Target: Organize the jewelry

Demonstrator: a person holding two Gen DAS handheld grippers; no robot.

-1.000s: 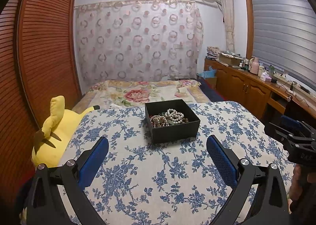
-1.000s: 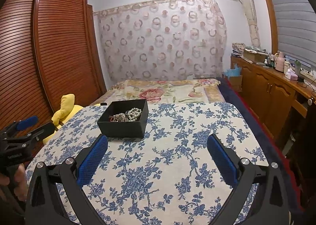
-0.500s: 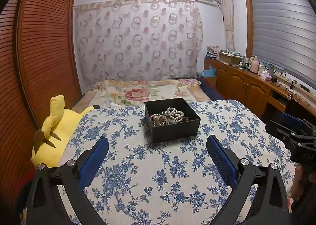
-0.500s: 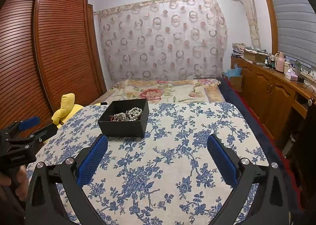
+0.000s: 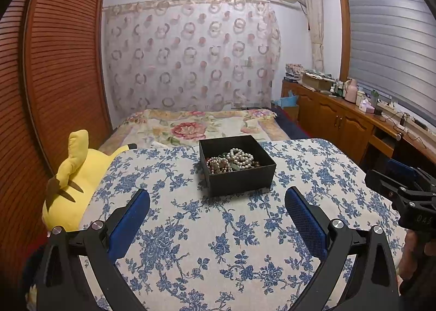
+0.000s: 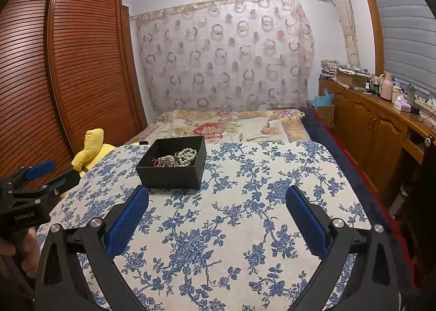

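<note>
A black open box [image 5: 239, 180] [image 6: 169, 174] stands on the blue-flowered tablecloth [image 5: 218, 229] [image 6: 231, 215]. Inside lies a heap of pearl and bead jewelry [image 5: 231, 161] [image 6: 177, 159]. My left gripper [image 5: 216, 196] is open, hovering above the cloth just short of the box, nothing between its blue pads. My right gripper [image 6: 216, 196] is open too, to the right of the box, with the box just beyond its left fingertip. Each gripper shows at the edge of the other's view, the right gripper [image 5: 400, 188] and the left gripper [image 6: 35, 174], each held in a hand.
A yellow plush toy [image 5: 70, 183] [image 6: 90, 153] lies off the table's left edge. Beyond the table is a bed with a floral cover [image 5: 190, 128]. A slatted wooden wardrobe [image 6: 68, 65] stands left, and a cluttered wooden cabinet [image 6: 376, 120] runs along the right wall.
Both views have shifted only slightly. The box sits marginally nearer in each view. Both grippers stay open and empty.
</note>
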